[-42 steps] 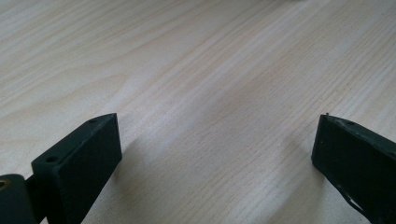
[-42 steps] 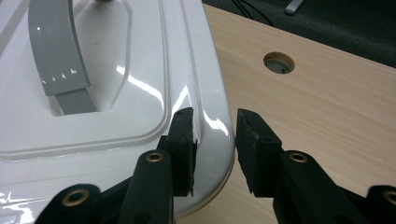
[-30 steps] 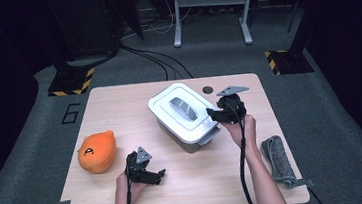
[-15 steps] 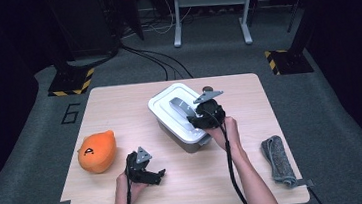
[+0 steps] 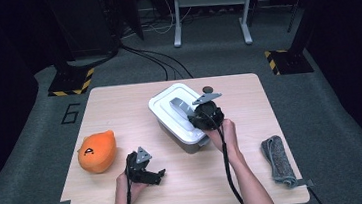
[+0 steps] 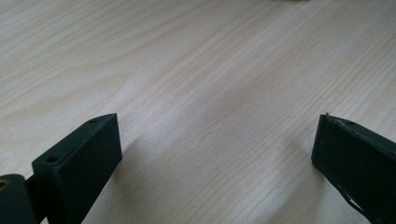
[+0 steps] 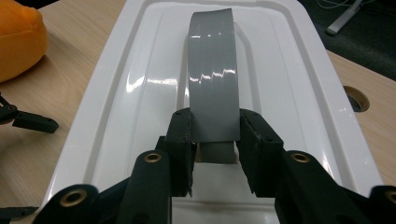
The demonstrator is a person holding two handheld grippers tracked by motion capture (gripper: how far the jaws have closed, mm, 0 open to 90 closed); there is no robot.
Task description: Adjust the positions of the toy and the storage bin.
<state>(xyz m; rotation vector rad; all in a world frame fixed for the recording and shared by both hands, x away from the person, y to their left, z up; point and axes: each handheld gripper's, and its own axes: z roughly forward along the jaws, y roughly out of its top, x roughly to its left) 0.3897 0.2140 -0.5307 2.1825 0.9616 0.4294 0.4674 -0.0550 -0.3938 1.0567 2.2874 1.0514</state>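
Right now the counter [image 5: 120,113] carries a white box [image 5: 171,128] near its middle, an orange plush [image 5: 97,151] off toward my left, and a grey cloth [image 5: 278,160] at the right edge. The box wears a white lid [image 7: 140,93], and along the middle of that lid runs a grey handle [image 7: 212,74], arched up from the surface.

So the step in hand is the grasp on that handle. My right claw [image 7: 215,135] has just been closing, and in the right gripper view its pads [image 7: 182,135] sit against the two sides of the handle's near end, the strap caught between them (the grip looks square, not skewed). I judge it a hold on the handle, firm or nearly so.

My left claw [image 5: 157,176] rests low on the counter in front of me, well apart from the box, its jaws spread wide over bare wood with nothing between them.

Next, I think, comes a straight lift to free the lid. That calls for a steady squeeze, since the handle looks glossy and could slip, and for the box to stay put; my left claw may need to come steady it.
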